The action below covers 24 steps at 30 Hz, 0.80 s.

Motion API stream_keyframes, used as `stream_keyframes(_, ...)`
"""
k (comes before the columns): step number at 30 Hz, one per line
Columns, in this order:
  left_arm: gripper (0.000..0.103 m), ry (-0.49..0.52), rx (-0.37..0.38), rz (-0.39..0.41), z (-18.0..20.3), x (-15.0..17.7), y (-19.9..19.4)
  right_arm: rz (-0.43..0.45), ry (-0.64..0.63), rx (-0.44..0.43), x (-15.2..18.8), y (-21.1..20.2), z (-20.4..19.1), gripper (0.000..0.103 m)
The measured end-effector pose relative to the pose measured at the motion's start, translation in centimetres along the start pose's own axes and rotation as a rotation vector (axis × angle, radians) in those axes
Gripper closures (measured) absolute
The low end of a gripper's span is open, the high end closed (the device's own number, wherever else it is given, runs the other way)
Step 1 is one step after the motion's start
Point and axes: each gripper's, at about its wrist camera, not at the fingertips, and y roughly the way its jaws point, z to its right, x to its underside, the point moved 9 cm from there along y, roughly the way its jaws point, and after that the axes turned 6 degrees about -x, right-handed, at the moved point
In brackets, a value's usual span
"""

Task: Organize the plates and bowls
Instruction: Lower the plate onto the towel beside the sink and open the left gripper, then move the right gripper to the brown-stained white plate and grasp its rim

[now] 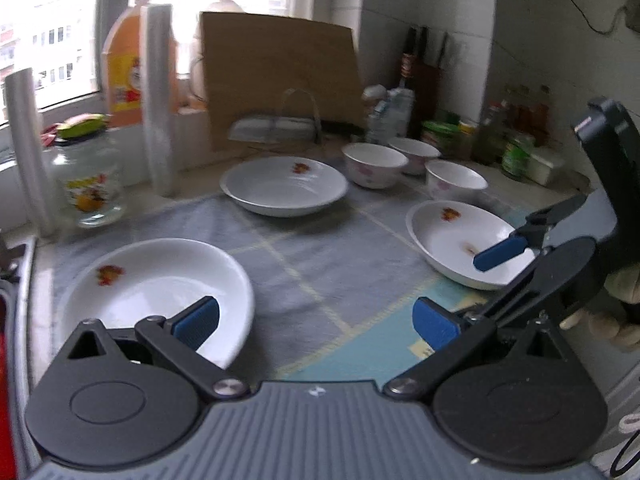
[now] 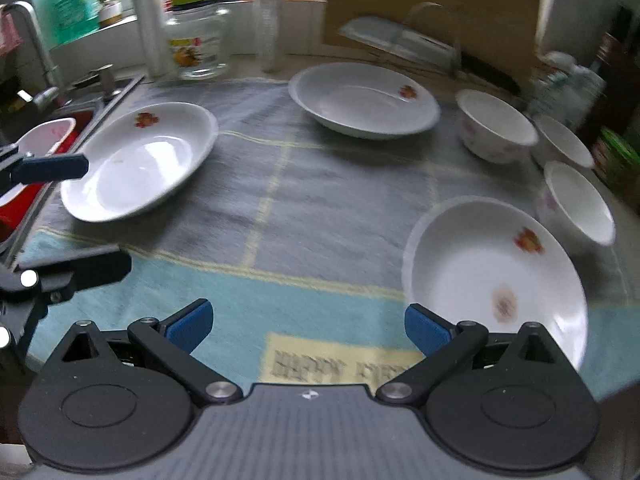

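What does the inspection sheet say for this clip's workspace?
Surface: counter under a blue-grey checked cloth.
Job's things: three white plates, apart, unstacked; three small bowls at right.
Clutter: glass jar, orange bottles, cardboard sheet, condiment bottles.
Grippers: left gripper open, empty; right gripper open, empty.
Cables: wire on the wall.
Surroundings: window, sink at left.
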Motion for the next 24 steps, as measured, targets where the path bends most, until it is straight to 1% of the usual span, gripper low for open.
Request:
stream_keyframes(3, 0.001, 0.016, 0.034, -0.02, 2.3, 0.2, 0.9, 0.015, 0.022, 0.004, 0.9, -0.7, 2.2, 0.0)
stream_keyframes(6, 0.001, 0.043, 0.041, -0.04, 4.1, 0.5, 1.9, 0.042, 0.045, -0.006, 1.5, -1.7, 4.4, 0.0)
stream_keyframes(11, 0.001, 0.114, 0.079, -0.081, 7.2, 1.0, 3.6, 0.1, 0.078, -0.002, 1.7, -3.5, 8.1, 0.0)
stream_keyframes(13, 0.001, 0.127, 0.097, -0.092, 8.5, 1.1, 4.4, 0.116, 0.097, 0.007, 1.7, -4.0, 9.8, 0.0)
stream_keyframes(19, 0.001, 0.19, 0.148, -0.13, 12.4, 1.8, 7.2, 0.122, 0.148, 0.033, 2.5, -4.4, 14.1, 0.0)
stream_keyframes(24, 0.001, 0.236, 0.165, -0.146, 14.5, 2.2, 9.4, 0.118, 0.188, 0.041, 3.1, -4.2, 16.8, 0.0)
